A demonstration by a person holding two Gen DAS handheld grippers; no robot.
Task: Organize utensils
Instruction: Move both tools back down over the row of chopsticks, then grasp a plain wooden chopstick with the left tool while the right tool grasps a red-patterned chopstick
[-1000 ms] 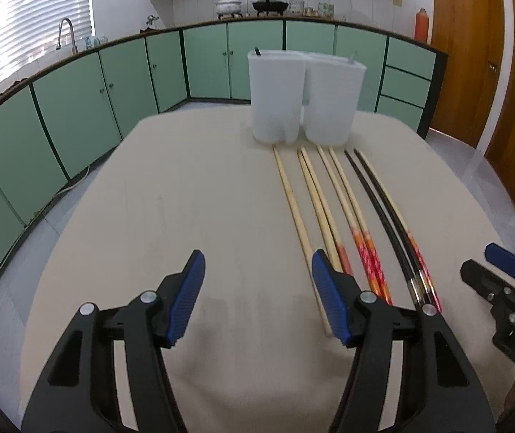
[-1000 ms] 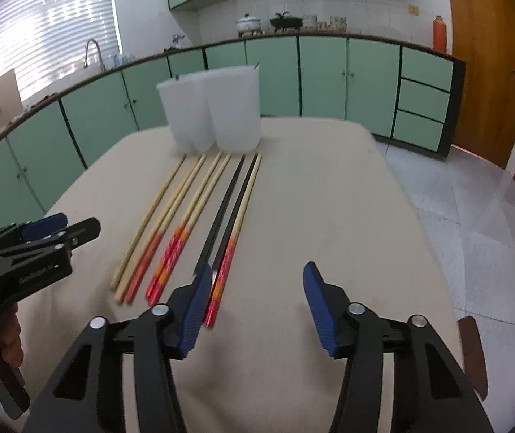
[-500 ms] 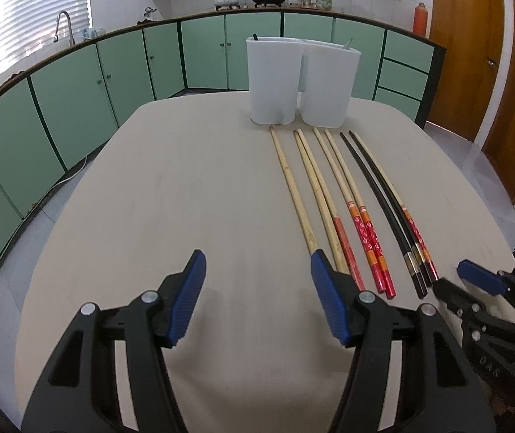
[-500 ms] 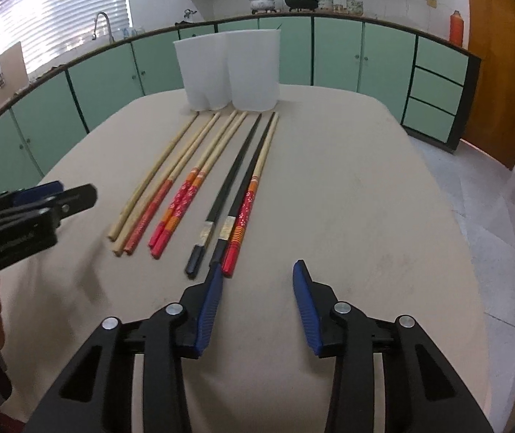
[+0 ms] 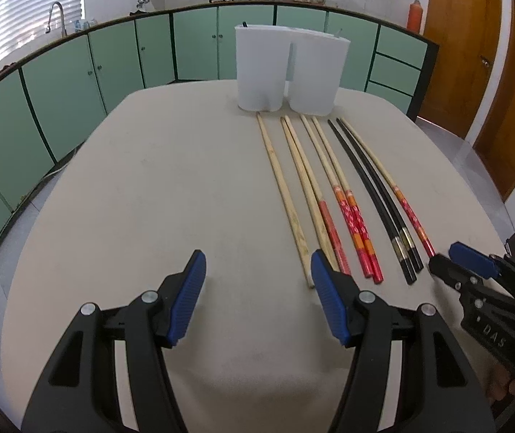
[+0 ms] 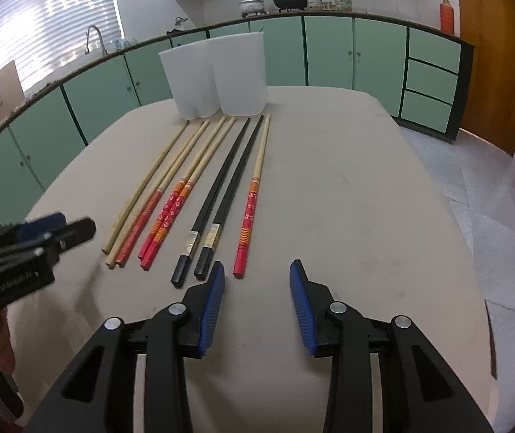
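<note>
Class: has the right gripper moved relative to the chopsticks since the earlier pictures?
Yes. The right gripper has backed off from the chopsticks; their near ends now show beyond its closing, empty fingers.

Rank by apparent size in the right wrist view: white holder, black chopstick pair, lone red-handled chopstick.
1. white holder, clearly biggest.
2. black chopstick pair.
3. lone red-handled chopstick, about as long as the pair but single; nearly tied.

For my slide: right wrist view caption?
Right gripper, jaws closing on nothing, nears seven chopsticks lined before white holders.
</note>
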